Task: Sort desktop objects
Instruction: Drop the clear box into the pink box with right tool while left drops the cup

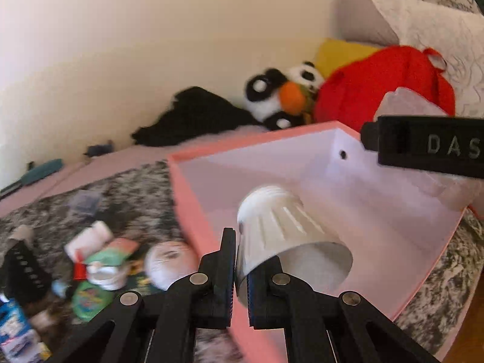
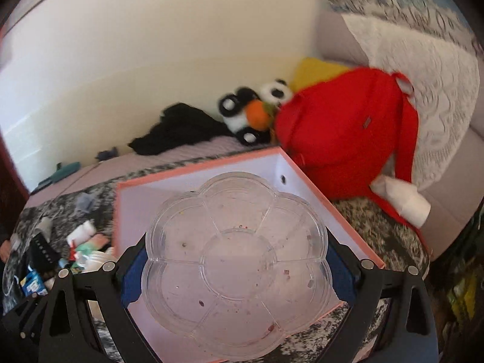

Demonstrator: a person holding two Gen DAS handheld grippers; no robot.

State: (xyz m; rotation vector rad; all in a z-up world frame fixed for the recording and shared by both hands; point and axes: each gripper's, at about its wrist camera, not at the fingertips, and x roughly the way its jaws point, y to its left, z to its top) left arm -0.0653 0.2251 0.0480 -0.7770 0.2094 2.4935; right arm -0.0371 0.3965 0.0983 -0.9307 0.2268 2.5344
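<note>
My left gripper (image 1: 240,267) is shut on the rim of a white ribbed plastic cup (image 1: 281,227), held tilted over the pink box (image 1: 193,211), which has a white inside. My right gripper (image 2: 236,275) is shut on a clear flower-shaped divided tray (image 2: 236,251) and holds it above the same pink box (image 2: 193,168). The right gripper's black body (image 1: 423,148) shows at the right edge of the left wrist view, over the box's far corner. A pile of small items (image 1: 99,260) lies on the mottled rug left of the box.
A red backpack (image 2: 348,130), a panda plush (image 2: 251,112) and black cloth (image 2: 178,130) lie against the wall behind the box. A white lace pillow (image 2: 423,90) is at the right. A teal brush (image 1: 42,172) lies at the far left.
</note>
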